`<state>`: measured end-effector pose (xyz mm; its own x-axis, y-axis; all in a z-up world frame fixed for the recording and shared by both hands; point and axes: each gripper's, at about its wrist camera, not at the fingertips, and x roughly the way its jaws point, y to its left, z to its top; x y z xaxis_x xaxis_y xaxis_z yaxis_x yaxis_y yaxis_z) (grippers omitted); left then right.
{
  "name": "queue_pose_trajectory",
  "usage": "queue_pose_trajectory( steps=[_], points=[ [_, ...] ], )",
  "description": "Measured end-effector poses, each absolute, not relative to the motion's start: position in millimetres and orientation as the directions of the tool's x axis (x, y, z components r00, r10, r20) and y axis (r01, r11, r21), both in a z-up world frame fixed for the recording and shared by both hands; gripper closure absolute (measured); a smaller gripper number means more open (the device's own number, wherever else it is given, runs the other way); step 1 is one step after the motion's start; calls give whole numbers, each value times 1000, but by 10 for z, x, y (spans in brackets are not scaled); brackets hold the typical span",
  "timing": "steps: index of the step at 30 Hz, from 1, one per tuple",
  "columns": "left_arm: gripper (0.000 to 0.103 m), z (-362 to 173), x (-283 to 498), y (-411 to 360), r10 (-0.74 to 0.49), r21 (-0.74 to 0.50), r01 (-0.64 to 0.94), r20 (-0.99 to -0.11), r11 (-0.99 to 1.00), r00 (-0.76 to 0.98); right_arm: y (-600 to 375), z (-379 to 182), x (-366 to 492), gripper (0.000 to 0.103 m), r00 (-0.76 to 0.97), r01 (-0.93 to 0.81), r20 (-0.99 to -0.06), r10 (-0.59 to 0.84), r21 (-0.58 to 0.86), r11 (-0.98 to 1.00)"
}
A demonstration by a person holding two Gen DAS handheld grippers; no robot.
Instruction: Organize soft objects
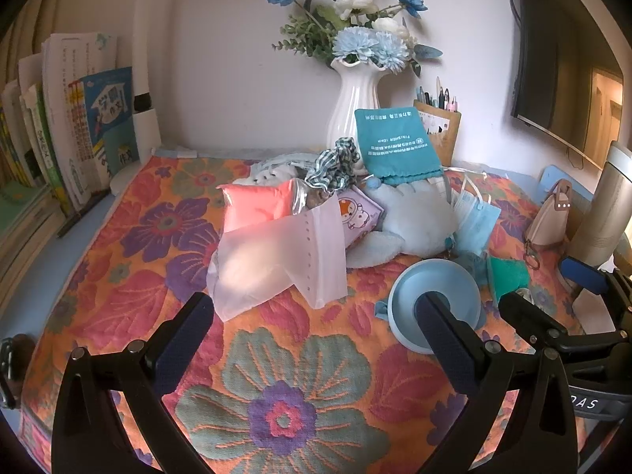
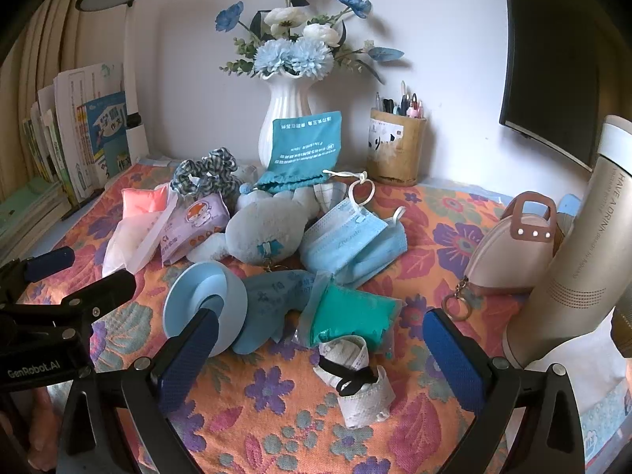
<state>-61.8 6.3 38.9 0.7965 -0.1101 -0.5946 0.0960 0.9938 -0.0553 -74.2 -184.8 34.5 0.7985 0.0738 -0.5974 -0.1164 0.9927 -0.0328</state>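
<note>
Both hand-held grippers hover low over a floral cloth (image 1: 284, 375), neither gripping anything. The left gripper (image 1: 316, 316) has its fingers spread wide over bare cloth; the right gripper (image 2: 320, 339) is equally wide, and a rolled strip of white lace bound with a black band (image 2: 357, 379) lies between its fingers, touching neither. The left tool's body, seen at 9 o'clock in the right wrist view, carries the label "GenRobot.AI".

The soft things sit heaped mid-cloth, toward 12 o'clock from both grippers: a pale blue plush toy (image 2: 260, 229), blue face masks (image 2: 347, 245) (one printed with a script word too small to read), a checked scrunchie (image 2: 205, 173), a lilac tissue pack with a cartoon animal (image 2: 197, 221), a pink packet (image 1: 256, 205), a frosted plastic sleeve (image 1: 276, 264) and a green packet (image 2: 351, 316). A teal drawstring pouch (image 2: 304, 146) leans on the white vase (image 2: 280, 118), its print upside down. A blue round dish (image 2: 205, 308) stands on edge by the right gripper's left finger. At 3 o'clock a beige bottle (image 2: 572, 256) reads "HAVE A DRINK"
</note>
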Motion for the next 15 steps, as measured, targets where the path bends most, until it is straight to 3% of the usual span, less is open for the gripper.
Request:
queue_pose_trajectory(
  steps=[15],
  points=[
    [1,389,-614,51,-111,-56,97,-595,994,796,-1881,325,-715,0,790,-114,-608,81,-17,993]
  ],
)
